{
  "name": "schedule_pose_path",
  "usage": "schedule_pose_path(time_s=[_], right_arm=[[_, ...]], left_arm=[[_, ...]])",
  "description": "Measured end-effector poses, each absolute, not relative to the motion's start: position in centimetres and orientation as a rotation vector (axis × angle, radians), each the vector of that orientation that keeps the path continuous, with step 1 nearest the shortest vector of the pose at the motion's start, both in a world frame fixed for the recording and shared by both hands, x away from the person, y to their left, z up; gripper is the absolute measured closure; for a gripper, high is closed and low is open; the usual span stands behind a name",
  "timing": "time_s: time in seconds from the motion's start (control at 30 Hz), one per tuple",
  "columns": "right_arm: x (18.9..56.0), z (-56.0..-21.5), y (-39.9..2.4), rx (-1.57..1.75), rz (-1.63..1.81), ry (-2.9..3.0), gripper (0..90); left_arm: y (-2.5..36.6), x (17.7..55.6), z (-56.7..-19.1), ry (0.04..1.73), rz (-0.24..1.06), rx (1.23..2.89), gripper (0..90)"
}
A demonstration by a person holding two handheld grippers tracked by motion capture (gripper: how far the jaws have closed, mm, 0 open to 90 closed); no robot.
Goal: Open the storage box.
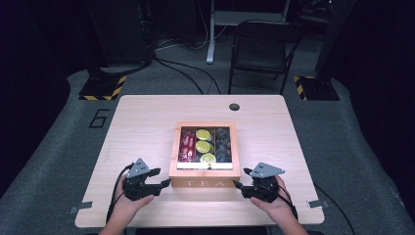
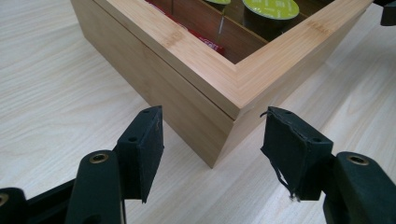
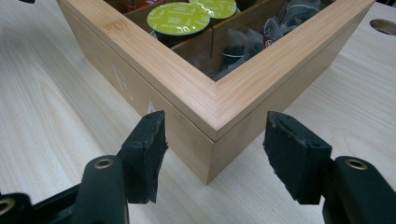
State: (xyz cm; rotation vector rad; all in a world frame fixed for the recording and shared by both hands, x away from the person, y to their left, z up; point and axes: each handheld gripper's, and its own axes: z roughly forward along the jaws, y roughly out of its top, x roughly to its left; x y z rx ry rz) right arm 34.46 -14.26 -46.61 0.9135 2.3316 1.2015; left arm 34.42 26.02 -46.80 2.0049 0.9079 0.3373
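Both pairs of jaws stand part open, each straddling a near corner of the wooden tea box (image 1: pixel 204 182) without pressing on it. On the left gripper (image 1: pixel 157 180), seen in its own view, the black pads (image 2: pixel 142 151) sit either side of the box's near left corner (image 2: pixel 219 140), with a clear gap to the wood on both sides. The right gripper (image 1: pixel 239 184) shows the same picture at the near right corner (image 3: pixel 210 154): pads (image 3: pixel 145 154) apart from the wood, corner edge pointing into the gap between them. Each gripper is held by a hand, the left hand (image 1: pixel 128 203) and the right hand (image 1: pixel 275 204), with forearms coming in over the near edge of the desk (image 1: pixel 147 117).

Between the grippers, the box sits on the desk slightly nearer the person than the middle, its front face lettered TEA. Its lid is shut, a wooden frame around a clear pane. Through the pane, red packets (image 1: pixel 187 144) lie in the left compartment, three green-topped capsules (image 1: pixel 203 146) line the middle one, and dark wrapped sachets (image 1: pixel 222 144) fill the right one.

Farther on, a round cable hole (image 1: pixel 234 106) marks the desk's far edge. Beyond the desk stands a dark folding chair (image 1: pixel 262 51) on grey carpet, with yellow-and-black striped plates (image 1: pixel 103 88) at either side.
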Motion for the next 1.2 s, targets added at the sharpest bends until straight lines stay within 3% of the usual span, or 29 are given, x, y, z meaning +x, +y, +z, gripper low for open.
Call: schedule_pose_path(time_s=[0.27, 0.5, 0.7, 1.2], right_arm=[[35.0, -47.3, -14.0, 0.931, 1.18, 2.367, 41.3], [35.3, -47.5, -14.0, 0.912, 1.181, 2.396, 51.6], [35.4, -47.7, -13.9, 0.925, 1.168, 2.391, 52.3], [35.5, -47.6, -13.8, 0.937, 1.174, 2.384, 51.7]], left_arm=[[25.2, 34.7, -47.4, 0.905, 0.32, 2.025, 41.3], [24.8, 34.9, -47.6, 0.882, 0.335, 2.046, 42.3], [24.3, 34.9, -47.7, 0.86, 0.333, 2.062, 48.4], [23.6, 35.0, -47.7, 0.852, 0.393, 2.064, 50.7]])
